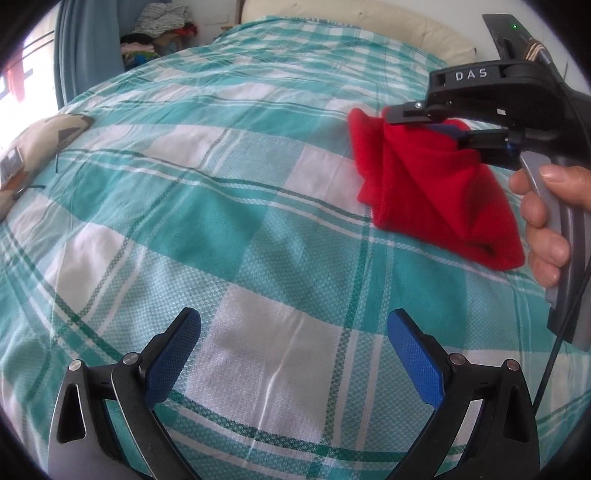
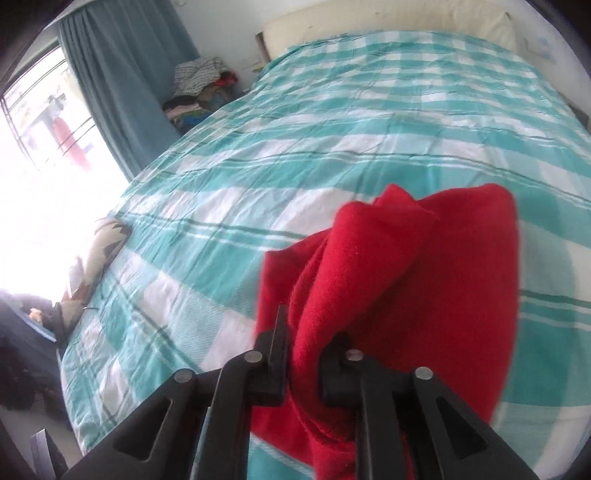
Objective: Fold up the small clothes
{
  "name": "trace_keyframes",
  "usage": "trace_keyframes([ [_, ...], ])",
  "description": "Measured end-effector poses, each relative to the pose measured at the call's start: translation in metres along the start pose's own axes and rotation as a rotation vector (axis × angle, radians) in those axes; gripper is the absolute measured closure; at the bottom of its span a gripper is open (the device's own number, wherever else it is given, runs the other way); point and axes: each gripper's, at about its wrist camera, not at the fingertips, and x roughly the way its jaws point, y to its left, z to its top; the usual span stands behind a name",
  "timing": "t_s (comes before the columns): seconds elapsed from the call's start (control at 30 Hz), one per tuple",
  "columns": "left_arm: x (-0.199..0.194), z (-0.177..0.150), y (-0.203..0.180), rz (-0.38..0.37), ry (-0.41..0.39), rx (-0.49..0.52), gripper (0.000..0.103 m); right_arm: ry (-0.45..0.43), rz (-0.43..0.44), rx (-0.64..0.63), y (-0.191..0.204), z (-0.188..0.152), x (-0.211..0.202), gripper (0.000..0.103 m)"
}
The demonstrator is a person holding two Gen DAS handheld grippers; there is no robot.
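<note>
A small red fleece garment [image 1: 436, 199] hangs bunched and partly folded above the teal and white checked bedspread [image 1: 221, 184], its lower corner drooping toward the cover. My right gripper [image 1: 424, 125], held by a hand [image 1: 546, 221], is shut on the garment's upper edge. In the right wrist view the red garment [image 2: 406, 280] fills the lower right and is clamped between the black fingers of the right gripper [image 2: 308, 343]. My left gripper [image 1: 295, 350] stands open and empty over the bedspread, below and left of the garment and apart from it.
A patterned cushion [image 1: 40, 147] lies at the bed's left edge. A cream headboard pad [image 1: 369, 26] runs along the far end. A pile of clothes [image 2: 199, 88] sits beside the blue curtain [image 2: 122, 74] and bright window.
</note>
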Motion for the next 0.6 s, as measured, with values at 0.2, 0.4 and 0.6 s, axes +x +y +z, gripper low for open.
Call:
trace_keyframes([
  [0.2,0.008,-0.002,-0.002,0.004,0.021,0.019,0.002,-0.001,0.021,-0.031,0.014,-0.025,-0.064,0.066],
  [0.4,0.009,-0.01,-0.019,0.042,0.027,0.058,0.002,0.048,-0.178,-0.127,0.0,-0.073,-0.215,0.055],
  [0.6,-0.023,-0.01,-0.024,-0.1,-0.062,0.041,0.002,-0.185,-0.35,-0.092,-0.025,-0.13,-0.281,0.027],
])
